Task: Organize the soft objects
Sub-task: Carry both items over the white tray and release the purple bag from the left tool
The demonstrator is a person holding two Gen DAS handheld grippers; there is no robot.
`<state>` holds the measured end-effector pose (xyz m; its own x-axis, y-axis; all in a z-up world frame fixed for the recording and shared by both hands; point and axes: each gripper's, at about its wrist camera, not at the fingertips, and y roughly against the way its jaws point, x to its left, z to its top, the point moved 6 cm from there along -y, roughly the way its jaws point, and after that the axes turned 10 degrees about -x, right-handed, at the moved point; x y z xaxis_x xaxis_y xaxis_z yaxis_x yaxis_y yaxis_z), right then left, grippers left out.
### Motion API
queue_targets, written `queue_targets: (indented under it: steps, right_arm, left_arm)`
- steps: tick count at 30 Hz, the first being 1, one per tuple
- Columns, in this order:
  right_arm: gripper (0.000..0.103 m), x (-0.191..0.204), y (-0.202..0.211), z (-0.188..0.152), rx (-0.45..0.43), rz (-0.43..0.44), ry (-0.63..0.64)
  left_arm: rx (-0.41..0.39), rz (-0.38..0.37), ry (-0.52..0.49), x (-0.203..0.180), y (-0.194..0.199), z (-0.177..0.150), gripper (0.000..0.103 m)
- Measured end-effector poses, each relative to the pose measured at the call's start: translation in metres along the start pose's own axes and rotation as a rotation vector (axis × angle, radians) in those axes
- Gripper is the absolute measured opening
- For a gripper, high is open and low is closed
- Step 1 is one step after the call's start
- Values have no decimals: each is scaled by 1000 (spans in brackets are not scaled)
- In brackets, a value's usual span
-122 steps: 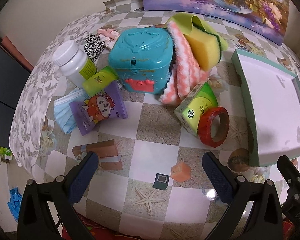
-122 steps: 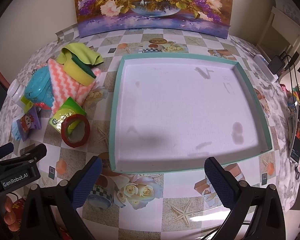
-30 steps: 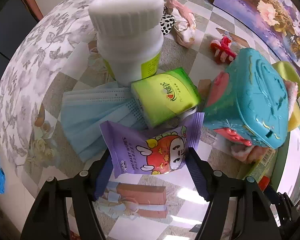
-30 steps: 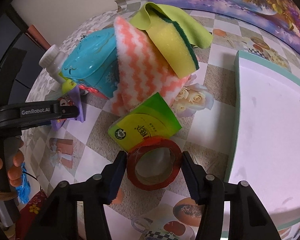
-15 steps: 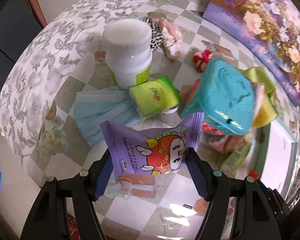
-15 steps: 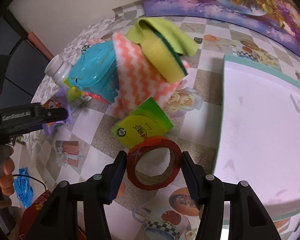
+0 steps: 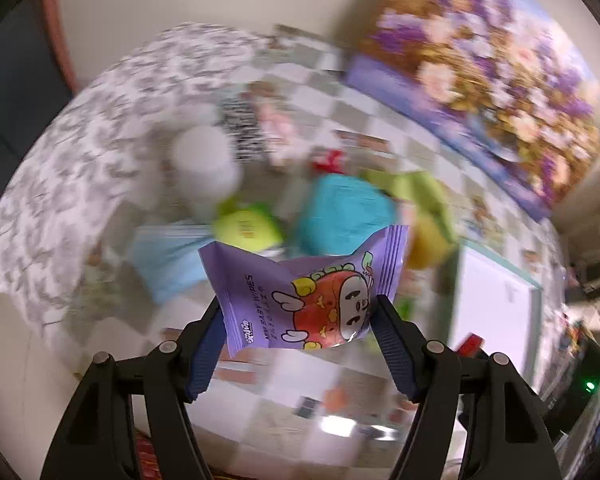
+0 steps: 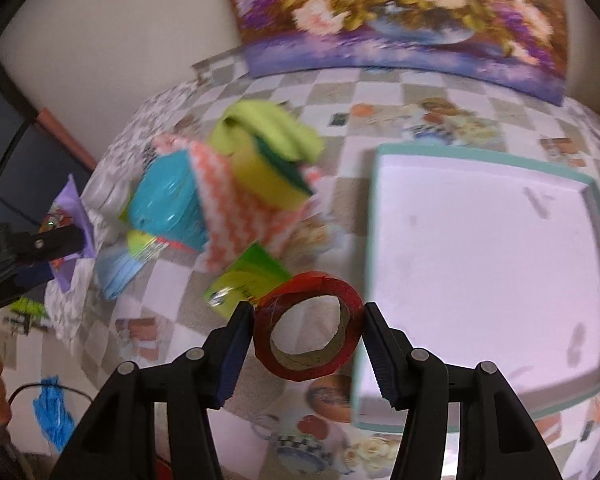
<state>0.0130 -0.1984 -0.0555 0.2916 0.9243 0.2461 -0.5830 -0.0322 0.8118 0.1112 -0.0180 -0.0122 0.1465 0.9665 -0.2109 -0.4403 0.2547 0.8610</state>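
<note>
My left gripper [image 7: 298,326] is shut on a purple baby wipes pack [image 7: 312,292] and holds it high above the table. The pack also shows at the left in the right wrist view [image 8: 70,220]. My right gripper [image 8: 306,334] is shut on a red tape roll [image 8: 308,326], lifted above the table beside the white tray with a teal rim [image 8: 370,240]. Below lie a blue face mask [image 7: 168,256], a green tissue pack [image 7: 246,230], an orange zigzag cloth [image 8: 240,216], a yellow sponge [image 8: 268,176] and a green cloth [image 8: 272,128].
A teal plastic box [image 8: 168,204] and a white bottle [image 7: 206,164] stand among the pile. A second green pack [image 8: 248,280] lies under the tape roll. A flower painting [image 8: 400,12] leans on the back wall. The view is blurred by motion.
Both grippers have risen and pulled back, carrying the wipes pack and the tape roll farther above the table. The pile now looks smaller and farther away.
</note>
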Motion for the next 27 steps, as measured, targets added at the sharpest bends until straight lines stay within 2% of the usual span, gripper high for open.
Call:
queue_targets:
  steps: [8,13,19,23,27]
  right_arm:
    - [58,-66,16,11,-36,-160,-142]
    - [58,-115,19,9,-32,-252,-241]
    - [58,-165,26,1,-35,-302,-386]
    - [58,-200,32,-8,-34,-352,-462]
    - [58,-234,38,-17,-24,-449,-488]
  left_arm:
    - [30,-95,-85,-84,-15,-22,72]
    - [69,-115,-144,-127,-39,-46,73]
    - [77,-128,-230,-168,-55,-63,73]
    - [78,-172,-285,-190,-67,-77,73]
    - [89,-178,-327,-204,-84,-84,73]
